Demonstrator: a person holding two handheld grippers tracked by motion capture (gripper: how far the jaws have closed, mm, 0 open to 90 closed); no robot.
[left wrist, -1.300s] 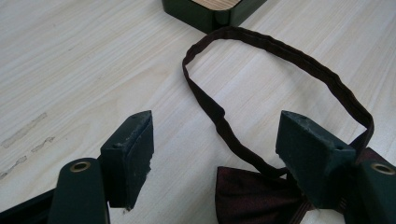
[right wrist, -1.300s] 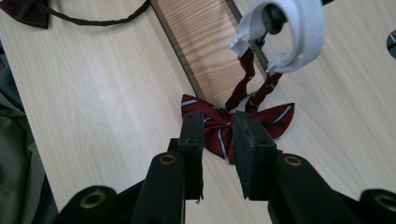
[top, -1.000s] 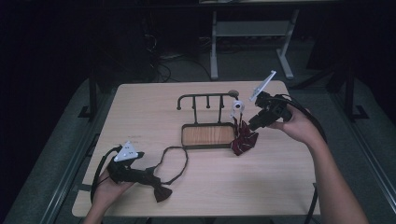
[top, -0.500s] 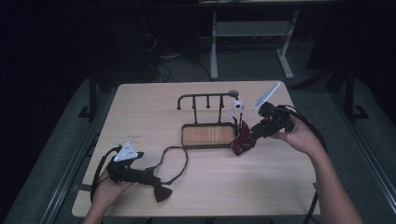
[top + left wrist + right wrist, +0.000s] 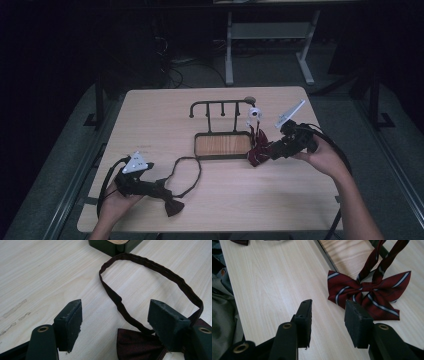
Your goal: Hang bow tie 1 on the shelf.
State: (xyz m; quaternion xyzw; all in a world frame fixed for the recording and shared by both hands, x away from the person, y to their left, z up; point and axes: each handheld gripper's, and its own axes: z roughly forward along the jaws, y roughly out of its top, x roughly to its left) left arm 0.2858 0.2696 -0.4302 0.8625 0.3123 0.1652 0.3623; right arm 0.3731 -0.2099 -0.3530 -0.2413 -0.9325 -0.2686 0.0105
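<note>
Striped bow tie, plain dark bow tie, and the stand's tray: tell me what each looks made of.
Striped bow tie: woven fabric with a slight satin sheen, dark red with pale stripes.
Plain dark bow tie: similar glossy cloth; its strap looks like stitched, ribbed fabric band.
Tray: a light wood-grain panel inside a dark frame, probably painted metal, though the frame's material is uncertain.

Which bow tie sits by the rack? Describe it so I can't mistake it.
Find the black rack with its wooden tray mid-table. At the tray's right end, before the open right gripper, lies the striped bow tie, straps running up toward the rack. Its pale stripes distinguish it from the plain bow tie.
</note>
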